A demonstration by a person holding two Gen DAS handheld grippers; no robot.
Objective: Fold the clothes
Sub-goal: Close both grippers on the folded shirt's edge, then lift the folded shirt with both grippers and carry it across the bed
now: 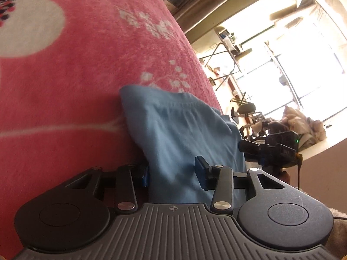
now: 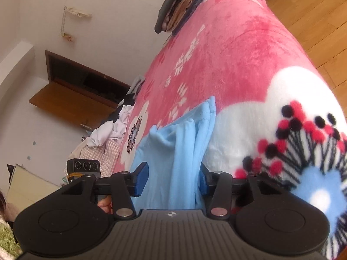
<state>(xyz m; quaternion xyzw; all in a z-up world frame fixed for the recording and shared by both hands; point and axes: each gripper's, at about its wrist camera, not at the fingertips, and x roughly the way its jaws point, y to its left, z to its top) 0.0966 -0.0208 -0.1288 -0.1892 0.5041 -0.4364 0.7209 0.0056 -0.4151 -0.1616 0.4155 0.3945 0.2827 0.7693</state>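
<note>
A light blue garment [image 1: 180, 125] rises off the pink flowered blanket [image 1: 86, 65] into my left gripper [image 1: 173, 174]. Its blue pads sit against the bunched fabric, and the cloth runs on past the right pad. In the right wrist view the same garment [image 2: 184, 143] hangs in long folds between the pads of my right gripper [image 2: 172, 179], filling the gap from pad to pad. The blanket [image 2: 238, 54] lies under it. Part of the right gripper [image 1: 266, 149] shows beyond the garment's right edge in the left wrist view.
A stack of folded clothes [image 2: 180, 6] rests at the far end of the bed. A loose pile of clothes [image 2: 112, 130] lies along the bed's left side. Wooden floor [image 2: 314, 21] shows on the right. Chairs and a folding table [image 1: 225, 49] stand past the bed edge.
</note>
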